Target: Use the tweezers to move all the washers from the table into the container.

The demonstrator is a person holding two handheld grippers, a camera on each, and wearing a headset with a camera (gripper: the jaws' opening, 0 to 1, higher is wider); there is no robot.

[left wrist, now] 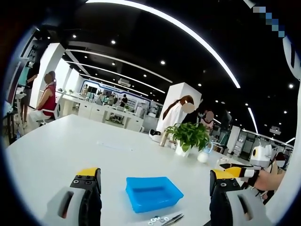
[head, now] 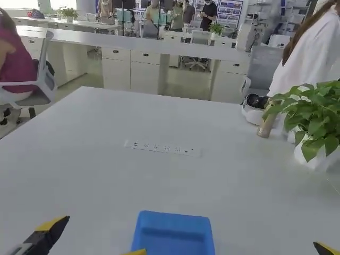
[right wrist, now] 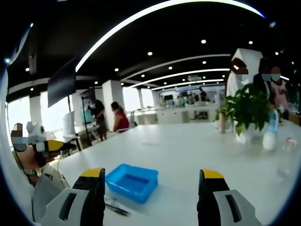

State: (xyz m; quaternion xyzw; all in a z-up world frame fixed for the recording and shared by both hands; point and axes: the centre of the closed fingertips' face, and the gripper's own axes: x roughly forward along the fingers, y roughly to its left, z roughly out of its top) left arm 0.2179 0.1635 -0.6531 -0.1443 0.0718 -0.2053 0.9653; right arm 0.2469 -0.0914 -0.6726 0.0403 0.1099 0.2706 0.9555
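Just ahead, washers (left wrist: 157, 220) lie between the left tongs' (left wrist: 155, 173) spread jaws.

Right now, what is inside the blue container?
No washers show inside the container: the floor in sight is bare blue. Its near wall hides a strip of floor in both gripper views. The washers lie on the table beside the tweezers.

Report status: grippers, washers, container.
Left gripper and right gripper open, empty. Washers and tweezers on table beside blue container. Container looks empty. Nothing blocking.
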